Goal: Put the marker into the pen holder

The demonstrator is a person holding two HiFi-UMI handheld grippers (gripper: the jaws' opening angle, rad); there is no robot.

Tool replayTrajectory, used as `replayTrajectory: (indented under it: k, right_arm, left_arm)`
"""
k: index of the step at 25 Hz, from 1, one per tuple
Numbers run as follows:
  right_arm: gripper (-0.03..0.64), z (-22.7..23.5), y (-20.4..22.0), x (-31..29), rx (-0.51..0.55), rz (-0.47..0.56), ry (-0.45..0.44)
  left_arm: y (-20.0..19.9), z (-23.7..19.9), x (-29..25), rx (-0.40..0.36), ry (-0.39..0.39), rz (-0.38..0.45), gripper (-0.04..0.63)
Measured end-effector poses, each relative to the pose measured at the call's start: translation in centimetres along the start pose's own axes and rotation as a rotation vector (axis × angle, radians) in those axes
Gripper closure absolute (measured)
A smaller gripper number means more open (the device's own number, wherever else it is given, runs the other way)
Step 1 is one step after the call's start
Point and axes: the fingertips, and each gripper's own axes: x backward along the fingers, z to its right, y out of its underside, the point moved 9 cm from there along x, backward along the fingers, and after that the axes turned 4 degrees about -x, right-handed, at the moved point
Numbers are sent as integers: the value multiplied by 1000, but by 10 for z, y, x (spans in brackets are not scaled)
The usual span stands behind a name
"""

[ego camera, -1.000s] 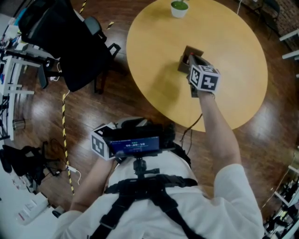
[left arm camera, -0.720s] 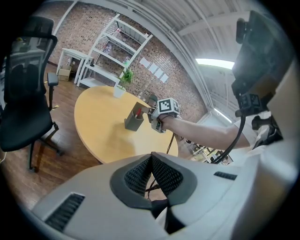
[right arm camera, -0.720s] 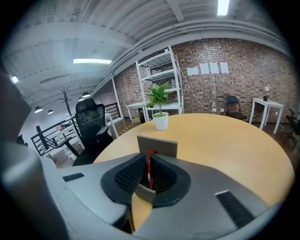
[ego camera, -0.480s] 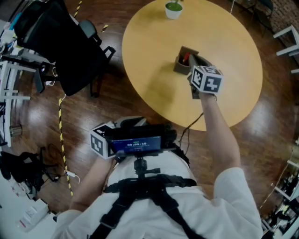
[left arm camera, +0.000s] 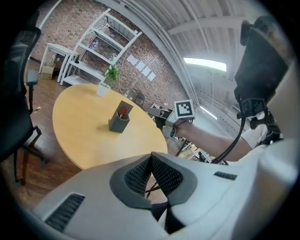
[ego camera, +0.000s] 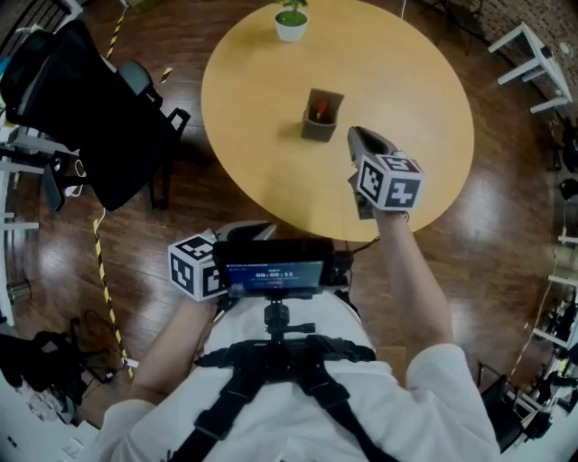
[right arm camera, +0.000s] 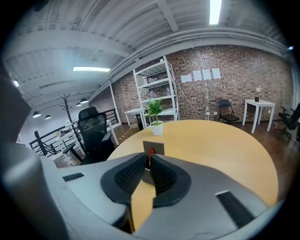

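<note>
The grey pen holder (ego camera: 321, 115) stands upright in the middle of the round wooden table (ego camera: 415, 81). A red marker (ego camera: 317, 114) sticks up inside it. My right gripper (ego camera: 358, 137) hovers above the table a little to the right of the holder and nearer to me. Its jaws are slightly apart with nothing between them. In the right gripper view the holder (right arm camera: 153, 148) and marker (right arm camera: 150, 153) show beyond the jaw tips (right arm camera: 146, 161). My left gripper (ego camera: 237, 239) stays low at my waist, off the table, its pads (left arm camera: 140, 176) meeting at the tip.
A small potted plant (ego camera: 291, 20) sits at the table's far edge. A black office chair (ego camera: 90, 108) stands on the wooden floor to the left. White furniture (ego camera: 533, 50) is at the far right. A device with a lit screen (ego camera: 271, 275) hangs at my chest.
My right gripper has drawn back from the pen holder toward me. The red marker stays standing in the holder. The left gripper has not moved.
</note>
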Motion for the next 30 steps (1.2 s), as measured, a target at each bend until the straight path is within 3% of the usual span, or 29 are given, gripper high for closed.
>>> replayTrajectory:
  k: [9,15,22,30]
  right_arm:
    - [581,-14,52,71,-93,-14,50]
    - [581,-54,108,113,-206,-45,97]
    - [581,-101,180,169,-330,-102,143]
    - [581,-101,184,197,-310,-90,139]
  left_arm:
    - [1,1,-8,-39,76,-51,598]
    - [6,-10,-3,-73,146,-111,598]
    - [31,8,5,-115,226,-179,598]
    - [47,20,19,-112,223,-160,598]
